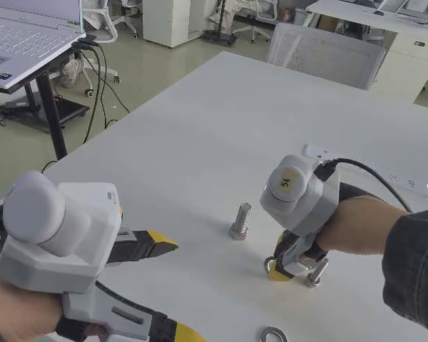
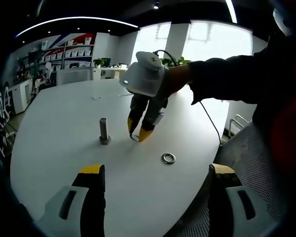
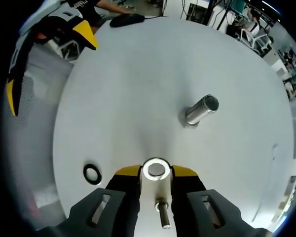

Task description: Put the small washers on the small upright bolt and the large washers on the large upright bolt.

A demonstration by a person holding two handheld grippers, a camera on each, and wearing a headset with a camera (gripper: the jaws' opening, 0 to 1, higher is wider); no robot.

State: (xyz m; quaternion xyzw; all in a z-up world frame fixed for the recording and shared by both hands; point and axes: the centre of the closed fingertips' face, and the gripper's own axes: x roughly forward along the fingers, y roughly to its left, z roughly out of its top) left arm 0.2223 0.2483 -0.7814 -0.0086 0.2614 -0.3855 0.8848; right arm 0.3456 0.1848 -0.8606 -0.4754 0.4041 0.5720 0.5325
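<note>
One washer (image 3: 156,169) is pinched between the tips of the right gripper (image 3: 156,172), just beside the small bolt (image 3: 161,213); left gripper (image 2: 157,169) jaws stand spread apart.

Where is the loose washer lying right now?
The loose washer lies flat on the table, at the head view's bottom, nearer the camera than the right gripper.

The right gripper (image 1: 277,270) and its held washer (image 1: 269,265) half hide the small bolt (image 1: 315,273), while the head view's bottom edge cuts the loose washer (image 1: 272,334).
</note>
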